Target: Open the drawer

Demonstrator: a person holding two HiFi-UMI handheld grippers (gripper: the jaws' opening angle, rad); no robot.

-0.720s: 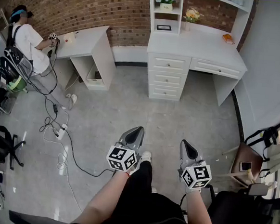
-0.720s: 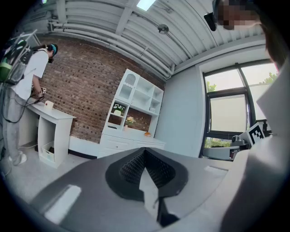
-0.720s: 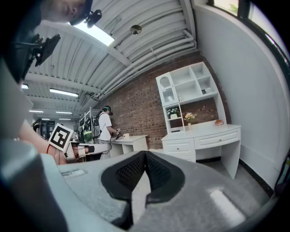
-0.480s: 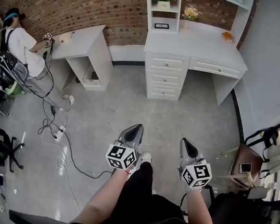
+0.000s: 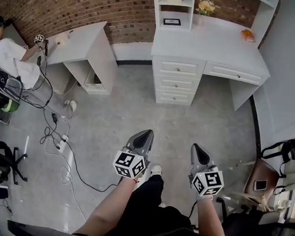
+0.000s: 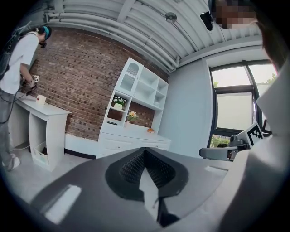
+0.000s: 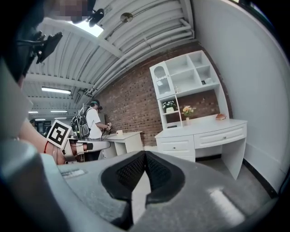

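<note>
A white desk [image 5: 209, 43] with a shelf unit stands against the brick wall, far across the floor. Its stack of three drawers [image 5: 177, 81] and one wide drawer [image 5: 236, 74] are all closed. My left gripper [image 5: 145, 135] and right gripper [image 5: 198, 148] are held side by side above my legs, well short of the desk, both pointing toward it. Both are shut with nothing between the jaws. In the left gripper view the left gripper [image 6: 144, 152] faces the desk [image 6: 131, 141]. In the right gripper view the right gripper [image 7: 145, 154] faces the drawers [image 7: 176, 145].
A second white desk [image 5: 84, 44] stands at the left with a person [image 5: 9, 61] at it. Cables and a power strip [image 5: 60, 139] trail over the grey floor. At the right a chair [image 5: 265, 172] carries a phone [image 5: 259, 185]. Flowers [image 5: 206, 6] top the main desk.
The head view has shifted: the desk with drawers sits slightly larger and higher, and the person at the left has slid to the frame edge. Both grippers keep their pose, shut.
</note>
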